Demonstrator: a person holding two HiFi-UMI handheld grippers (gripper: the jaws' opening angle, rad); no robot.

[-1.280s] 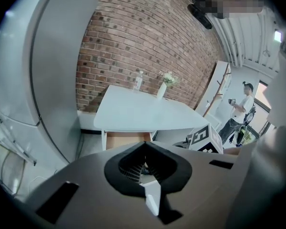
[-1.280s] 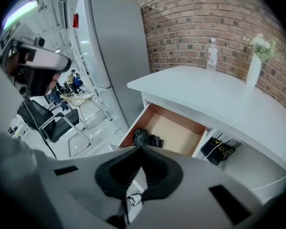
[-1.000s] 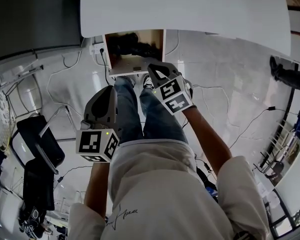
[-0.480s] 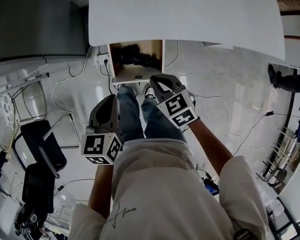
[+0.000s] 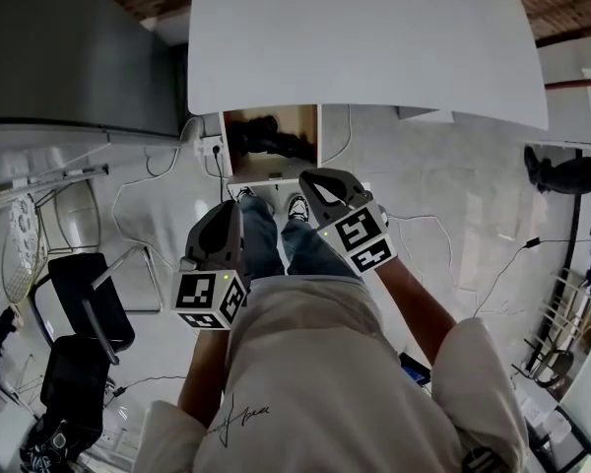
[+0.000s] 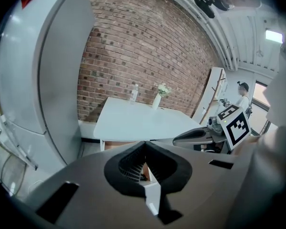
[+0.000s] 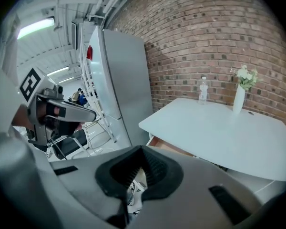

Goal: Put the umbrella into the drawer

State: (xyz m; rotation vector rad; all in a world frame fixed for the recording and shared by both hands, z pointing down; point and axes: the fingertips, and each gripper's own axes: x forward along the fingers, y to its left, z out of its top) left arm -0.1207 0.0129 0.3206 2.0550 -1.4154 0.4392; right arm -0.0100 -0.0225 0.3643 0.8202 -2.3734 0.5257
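Observation:
The drawer (image 5: 272,168) stands pulled out from under the white table (image 5: 374,37). A dark bundle, the umbrella (image 5: 268,132), lies inside it. My left gripper (image 5: 232,212) is held above my left leg, short of the drawer, with its jaws shut and nothing between them. My right gripper (image 5: 311,178) hovers just before the drawer's front right corner, jaws also shut and empty. In the left gripper view my left gripper (image 6: 144,148) points at the table's near edge. In the right gripper view my right gripper (image 7: 142,150) points at the wooden drawer (image 7: 168,147) under the tabletop.
A tall grey fridge (image 5: 69,57) stands left of the table. A black chair (image 5: 84,299) sits at the lower left. Cables (image 5: 128,180) run over the white floor. A bottle (image 7: 203,90) and a vase with flowers (image 7: 239,97) stand at the table's far edge by the brick wall.
Both grippers have risen away from the floor, the right one more. The right gripper has pulled back from the drawer's front. The head view now takes in more of the tabletop.

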